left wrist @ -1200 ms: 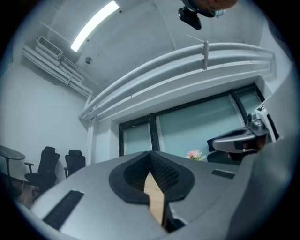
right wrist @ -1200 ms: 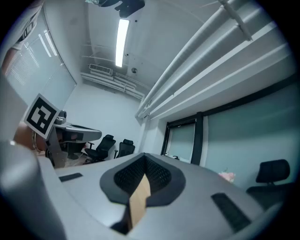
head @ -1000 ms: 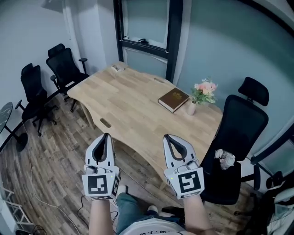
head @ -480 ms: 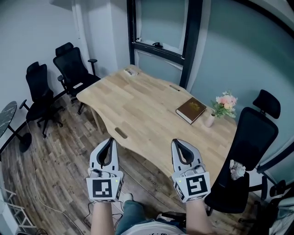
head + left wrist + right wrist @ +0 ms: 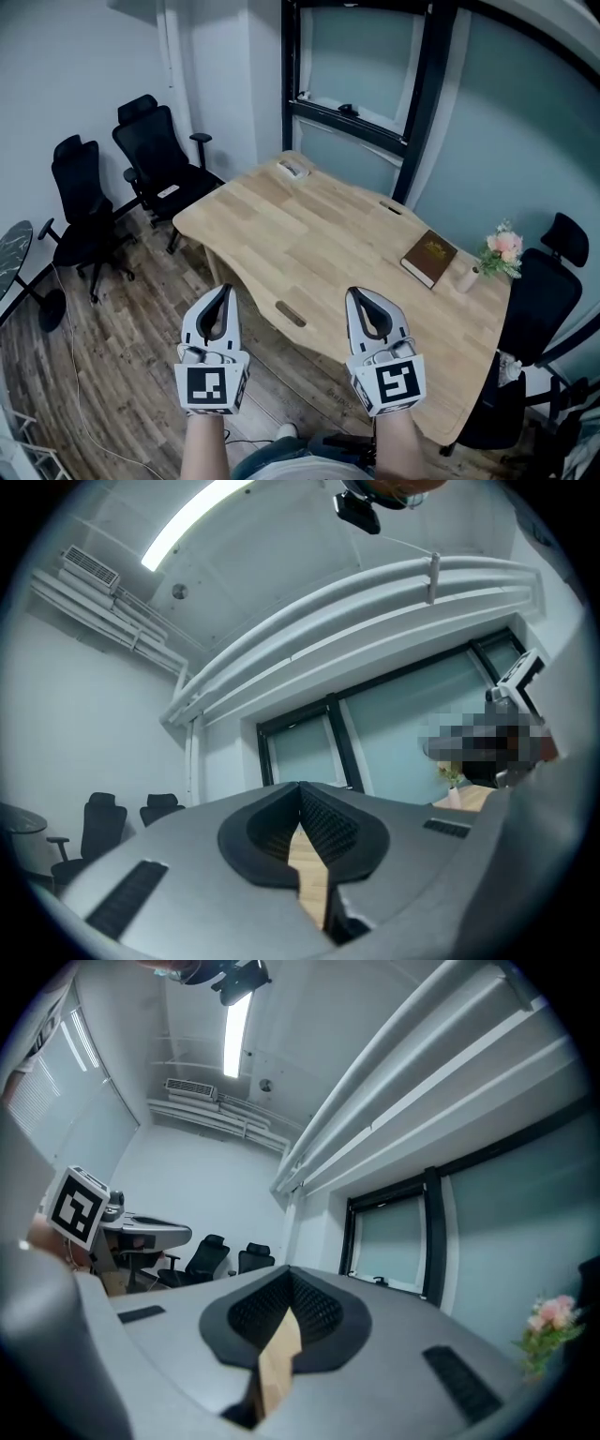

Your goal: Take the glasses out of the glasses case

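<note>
Since 1 second ago the table point(image 5: 309, 239) and book point(image 5: 429, 258) have slid rightward in the head view. Short of it hover the left gripper point(image 5: 219, 298) and right gripper point(image 5: 362, 300), jaws together, empty. A small pale object point(image 5: 293, 170) at the far end may be the glasses case; I'd walk closer before opening up.

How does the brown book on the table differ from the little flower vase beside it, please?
The book lies flat; the vase stands upright. The book is dark brown and rectangular; the vase is pale and slim, holding pink flowers. The book sits nearer the table's middle, the vase nearer its edge. Both rest on the wooden table, close together.
</note>
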`<state>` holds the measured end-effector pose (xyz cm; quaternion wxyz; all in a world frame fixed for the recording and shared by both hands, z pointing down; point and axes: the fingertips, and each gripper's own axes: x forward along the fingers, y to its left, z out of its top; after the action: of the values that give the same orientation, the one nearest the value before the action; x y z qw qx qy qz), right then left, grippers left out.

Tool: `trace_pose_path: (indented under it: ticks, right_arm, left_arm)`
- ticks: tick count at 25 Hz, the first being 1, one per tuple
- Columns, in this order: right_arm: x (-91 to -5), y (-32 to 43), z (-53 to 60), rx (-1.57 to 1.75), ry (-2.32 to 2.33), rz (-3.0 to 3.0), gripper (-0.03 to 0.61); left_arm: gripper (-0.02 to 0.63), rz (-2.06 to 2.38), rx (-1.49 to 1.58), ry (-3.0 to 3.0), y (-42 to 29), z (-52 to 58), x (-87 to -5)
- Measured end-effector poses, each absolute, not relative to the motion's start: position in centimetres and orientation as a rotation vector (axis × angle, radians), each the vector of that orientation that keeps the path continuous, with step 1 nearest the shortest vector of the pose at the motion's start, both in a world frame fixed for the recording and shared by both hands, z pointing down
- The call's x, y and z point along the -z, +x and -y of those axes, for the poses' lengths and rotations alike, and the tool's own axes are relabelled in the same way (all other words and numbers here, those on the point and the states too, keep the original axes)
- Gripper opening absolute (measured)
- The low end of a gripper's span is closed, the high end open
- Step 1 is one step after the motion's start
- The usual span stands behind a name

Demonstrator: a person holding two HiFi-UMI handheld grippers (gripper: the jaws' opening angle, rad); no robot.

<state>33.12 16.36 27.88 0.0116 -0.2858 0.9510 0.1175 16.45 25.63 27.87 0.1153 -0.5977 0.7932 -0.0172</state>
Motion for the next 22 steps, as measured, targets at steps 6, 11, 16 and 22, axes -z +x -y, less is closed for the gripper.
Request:
trace_pose_path:
  ticks: [6, 11, 16, 22]
  right_arm:
    - [-28.9, 26.2, -14.6, -0.353, -0.872, -3.011, 0.009]
    - [-30.0, 20.8, -12.1, -0.346, -0.828, -3.028, 0.009]
    - [-31.5, 15.0, -7.5, -0.308, -0.85, -3.027, 0.009]
    - [-33.0, 7.6, -0.4, -0.245, -0.944, -3.032, 0.009]
  left_arm:
    - [0.017, -2.378, 0.047, -1.718, 9.5, -24.8, -28.9]
    - [0.017, -2.414, 0.07, -1.708, 4.6, -22.8, -30.5]
    - [0.017, -2.411, 0.101, -1.736, -0.8, -18.1, -32.0]
    - [0.017, -2.371, 0.119, -1.849, -8.3, -9.4, -33.0]
